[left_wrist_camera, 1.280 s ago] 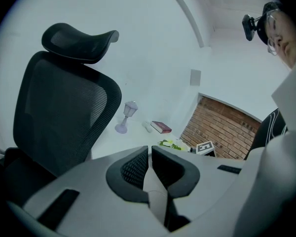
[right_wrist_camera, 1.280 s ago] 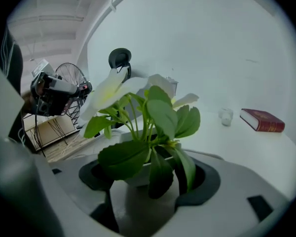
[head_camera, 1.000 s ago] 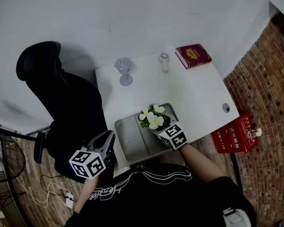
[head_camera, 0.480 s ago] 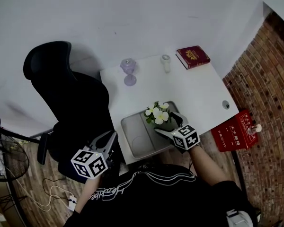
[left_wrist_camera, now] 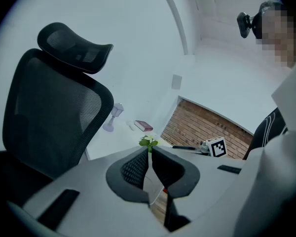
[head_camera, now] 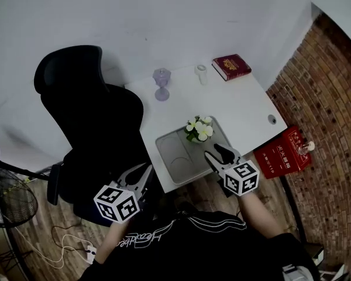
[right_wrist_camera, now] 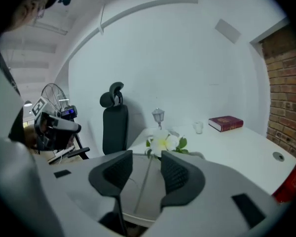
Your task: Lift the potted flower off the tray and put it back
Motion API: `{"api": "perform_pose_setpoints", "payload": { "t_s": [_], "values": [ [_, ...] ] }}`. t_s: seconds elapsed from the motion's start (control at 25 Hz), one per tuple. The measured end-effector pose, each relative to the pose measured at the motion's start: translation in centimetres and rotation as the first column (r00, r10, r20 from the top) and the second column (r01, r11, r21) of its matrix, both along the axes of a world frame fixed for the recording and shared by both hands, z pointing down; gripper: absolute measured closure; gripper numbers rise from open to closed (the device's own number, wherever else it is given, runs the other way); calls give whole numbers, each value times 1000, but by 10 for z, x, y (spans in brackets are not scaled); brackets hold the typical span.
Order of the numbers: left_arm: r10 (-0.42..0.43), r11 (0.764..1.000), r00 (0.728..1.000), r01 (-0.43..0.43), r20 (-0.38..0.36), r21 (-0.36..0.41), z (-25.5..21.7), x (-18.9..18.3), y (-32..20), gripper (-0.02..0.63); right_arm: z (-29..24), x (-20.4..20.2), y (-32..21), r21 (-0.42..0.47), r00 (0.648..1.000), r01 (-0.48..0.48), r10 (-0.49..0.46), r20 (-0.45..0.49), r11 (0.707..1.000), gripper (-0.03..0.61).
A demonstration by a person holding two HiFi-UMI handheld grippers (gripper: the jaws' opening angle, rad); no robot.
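Potted flower [head_camera: 199, 130] is standing in the far right part of the tray [head_camera: 174, 157], and we are no longer gripping it. A moment ago our right claw [head_camera: 217, 153] was around the pot; now it is drawing back towards us, jaws closing on nothing. We are judging the put-back done. Our left claw [head_camera: 141, 173] is hanging off the near left, jaws together, empty. The white bench [head_camera: 240, 104] is carrying a purple goblet [head_camera: 161, 84] and red book [head_camera: 230, 67] far off, with a black chair [head_camera: 88, 116] left.

Flat, dim light, faint shadows. Fisheye bending throughout; both gripper views blacken at the corners, heaviest toward 9 o'clock. The potted flower [right_wrist_camera: 164, 143] looks washed-out.
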State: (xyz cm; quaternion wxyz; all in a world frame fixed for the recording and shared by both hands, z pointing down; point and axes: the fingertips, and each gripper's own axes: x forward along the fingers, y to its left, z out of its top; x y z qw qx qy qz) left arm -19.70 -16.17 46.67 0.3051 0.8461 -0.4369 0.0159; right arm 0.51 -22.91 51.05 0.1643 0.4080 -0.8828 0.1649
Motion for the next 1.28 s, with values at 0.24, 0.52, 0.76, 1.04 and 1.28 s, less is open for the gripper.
{"api": "perform_pose_setpoints", "payload": {
  "t_s": [0.24, 0.52, 0.76, 1.04, 1.28],
  "values": [
    [94, 996, 995, -94, -24, 10, 2, 9, 21, 568, -37, -28, 52, 30, 990, 13, -17, 138, 999, 578],
    [134, 991, 990, -133, -44, 28, -6, 6, 32, 568, -61, -42, 82, 25, 968, 32, -37, 247, 999, 578],
    [143, 988, 989, -140, -39, 65, -20, 5, 34, 568, -75, -54, 90, 81, 972, 70, -86, 218, 994, 578],
    [161, 987, 986, -159, -35, 38, -14, 12, 40, 568, -72, -56, 101, 67, 970, 74, -87, 228, 995, 578],
    [165, 985, 986, -163, -21, 61, -19, 17, 41, 568, -72, -60, 102, 93, 966, 86, -106, 234, 992, 578]
  ]
}}
